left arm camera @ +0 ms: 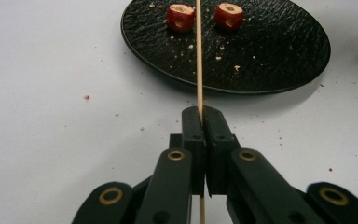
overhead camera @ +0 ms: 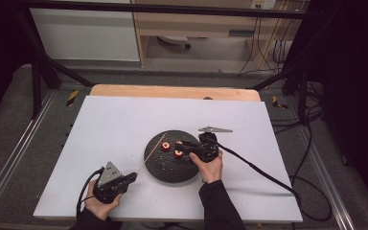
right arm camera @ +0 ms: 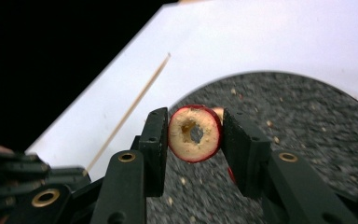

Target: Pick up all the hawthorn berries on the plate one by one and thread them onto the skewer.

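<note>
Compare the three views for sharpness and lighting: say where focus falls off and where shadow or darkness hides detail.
High view: evenly lit white table, dark surroundings, small things soft. Left gripper view: skewer and left gripper crisp; black plate casts a soft shadow. Right gripper view: fruit piece sharp between the right gripper jaws; the plate behind blurs and the upper left corner is black.

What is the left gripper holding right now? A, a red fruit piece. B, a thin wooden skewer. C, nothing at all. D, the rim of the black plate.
B: in the left gripper view the left gripper's jaws are closed on the thin wooden skewer, which runs out over the black plate.
</note>
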`<move>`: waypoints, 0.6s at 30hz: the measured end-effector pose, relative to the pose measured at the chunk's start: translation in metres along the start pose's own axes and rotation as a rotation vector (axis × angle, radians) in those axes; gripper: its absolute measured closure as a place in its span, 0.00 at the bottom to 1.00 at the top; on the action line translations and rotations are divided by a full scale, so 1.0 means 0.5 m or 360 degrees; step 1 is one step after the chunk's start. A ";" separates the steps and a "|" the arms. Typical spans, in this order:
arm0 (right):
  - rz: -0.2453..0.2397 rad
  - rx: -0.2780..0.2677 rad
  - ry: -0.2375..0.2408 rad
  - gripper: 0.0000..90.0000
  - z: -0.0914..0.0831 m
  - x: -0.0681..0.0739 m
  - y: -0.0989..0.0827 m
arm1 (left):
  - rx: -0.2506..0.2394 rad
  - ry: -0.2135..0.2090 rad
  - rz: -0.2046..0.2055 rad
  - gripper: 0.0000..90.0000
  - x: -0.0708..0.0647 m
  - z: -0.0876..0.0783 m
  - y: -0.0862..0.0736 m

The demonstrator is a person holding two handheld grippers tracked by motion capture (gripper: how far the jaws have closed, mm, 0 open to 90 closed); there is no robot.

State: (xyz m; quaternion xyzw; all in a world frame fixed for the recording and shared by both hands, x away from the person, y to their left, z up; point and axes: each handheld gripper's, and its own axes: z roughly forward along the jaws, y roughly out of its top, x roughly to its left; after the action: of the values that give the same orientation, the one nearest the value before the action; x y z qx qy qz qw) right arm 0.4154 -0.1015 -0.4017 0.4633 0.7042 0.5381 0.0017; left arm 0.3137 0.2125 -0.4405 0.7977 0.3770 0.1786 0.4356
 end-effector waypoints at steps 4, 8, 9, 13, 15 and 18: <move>0.0046 -0.0133 0.0026 0.69 0.006 0.000 -0.009 | -0.0005 -0.0005 -0.0001 0.98 -0.001 0.000 0.000; 0.0093 -0.0233 0.0049 0.69 0.012 0.000 -0.015 | -0.0019 -0.0005 -0.0011 0.98 -0.002 -0.001 0.001; 0.0111 -0.0254 0.0053 0.69 0.013 0.001 -0.016 | -0.0023 -0.0005 -0.0015 0.98 -0.003 -0.001 0.001; 0.0135 -0.0318 0.0074 0.69 0.017 0.001 -0.017 | -0.0039 -0.0006 -0.0021 0.98 -0.004 -0.003 0.002; 0.0148 -0.0354 0.0089 0.69 0.018 0.000 -0.016 | -0.0048 -0.0006 -0.0022 0.98 -0.004 -0.004 0.002; 0.0176 -0.0407 0.0104 0.69 0.018 0.002 -0.014 | -0.0058 -0.0005 -0.0032 0.98 -0.005 -0.004 0.003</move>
State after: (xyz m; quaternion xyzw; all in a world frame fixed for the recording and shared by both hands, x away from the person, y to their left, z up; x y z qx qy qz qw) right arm 0.4149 -0.0942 -0.4102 0.4797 0.6029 0.6374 0.0080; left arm 0.3118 0.2113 -0.4382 0.7860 0.3809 0.1798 0.4525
